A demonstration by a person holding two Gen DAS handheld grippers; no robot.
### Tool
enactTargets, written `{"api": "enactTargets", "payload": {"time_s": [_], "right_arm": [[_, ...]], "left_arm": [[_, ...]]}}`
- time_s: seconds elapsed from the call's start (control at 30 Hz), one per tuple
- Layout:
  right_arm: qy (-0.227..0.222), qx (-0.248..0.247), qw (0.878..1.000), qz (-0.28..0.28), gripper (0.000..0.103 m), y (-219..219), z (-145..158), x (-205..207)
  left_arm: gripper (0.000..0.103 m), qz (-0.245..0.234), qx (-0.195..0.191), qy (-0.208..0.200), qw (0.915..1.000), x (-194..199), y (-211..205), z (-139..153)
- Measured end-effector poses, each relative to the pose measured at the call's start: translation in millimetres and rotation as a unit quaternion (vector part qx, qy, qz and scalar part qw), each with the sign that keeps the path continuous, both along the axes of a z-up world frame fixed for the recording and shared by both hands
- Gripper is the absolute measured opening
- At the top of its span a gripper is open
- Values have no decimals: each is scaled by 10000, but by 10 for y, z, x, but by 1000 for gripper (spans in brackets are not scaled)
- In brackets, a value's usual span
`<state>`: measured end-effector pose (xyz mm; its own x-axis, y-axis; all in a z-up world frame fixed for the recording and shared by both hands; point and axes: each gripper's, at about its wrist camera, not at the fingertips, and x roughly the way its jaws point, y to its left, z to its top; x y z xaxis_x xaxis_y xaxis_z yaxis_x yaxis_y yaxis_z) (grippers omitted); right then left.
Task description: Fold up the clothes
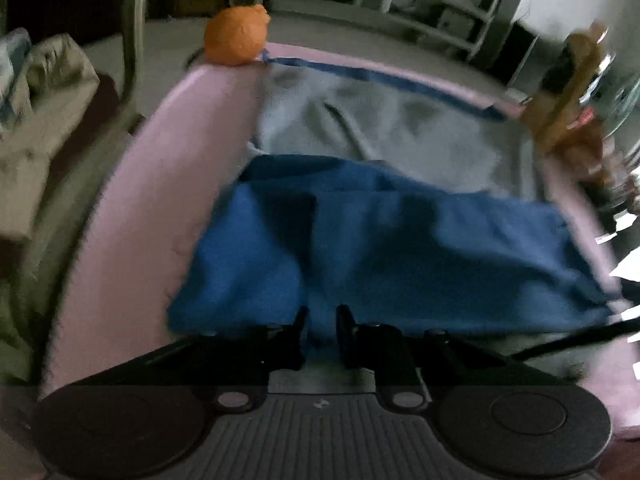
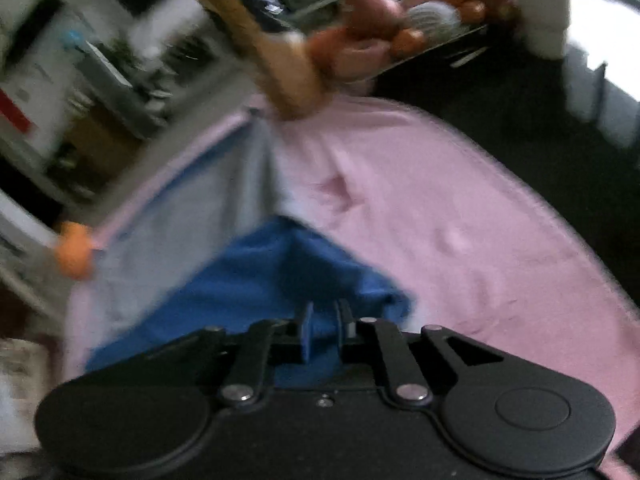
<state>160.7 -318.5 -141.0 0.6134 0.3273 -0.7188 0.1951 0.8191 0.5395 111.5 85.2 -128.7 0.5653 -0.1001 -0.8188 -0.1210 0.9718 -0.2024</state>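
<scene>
Mid-fold: both tongs clamped on the near edge of the blue garment. Left tongs [image 1: 322, 320] pinch blue cloth [image 1: 380, 248] at 6 o'clock; right tongs [image 2: 324, 320] grip a bunched corner. The garment lies on the pink-covered counter [image 1: 152, 184], blue side doubled over its grey inside [image 1: 400, 128]. Next, by my read: carry the edge toward 12 o'clock, both hands level, then release. The left view shows the whole fold line and the orange ball [image 1: 236, 36] at 11; only the right shows bare pink cover at 3 and a fruit tray [image 2: 420, 28] at 1.
</scene>
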Motion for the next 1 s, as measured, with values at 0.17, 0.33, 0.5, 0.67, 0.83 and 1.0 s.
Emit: {"api": "enactTargets", "payload": {"time_s": [0.17, 0.33, 0.5, 0.67, 0.83, 1.0], "right_arm": [[430, 1755, 9807, 750, 14, 206, -274, 116], [909, 297, 9838, 1513, 9, 808, -413, 230], [601, -957, 9758, 1870, 12, 1099, -277, 99], [-390, 163, 9928, 1117, 13, 582, 185, -32], [-966, 1470, 9830, 523, 15, 228, 523, 190], [-913, 1524, 9837, 287, 17, 150, 466, 639]], "left_arm": [[17, -448, 69, 90, 9989, 31, -236, -149], [27, -439, 348, 155, 9983, 57, -288, -232], [20, -384, 524, -28, 9979, -19, -260, -117], [20, -260, 208, -781, 9964, -69, -97, 373], [25, -420, 330, -1201, 9913, 290, -81, 735], [17, -502, 284, -747, 9955, 758, -39, 393]]}}
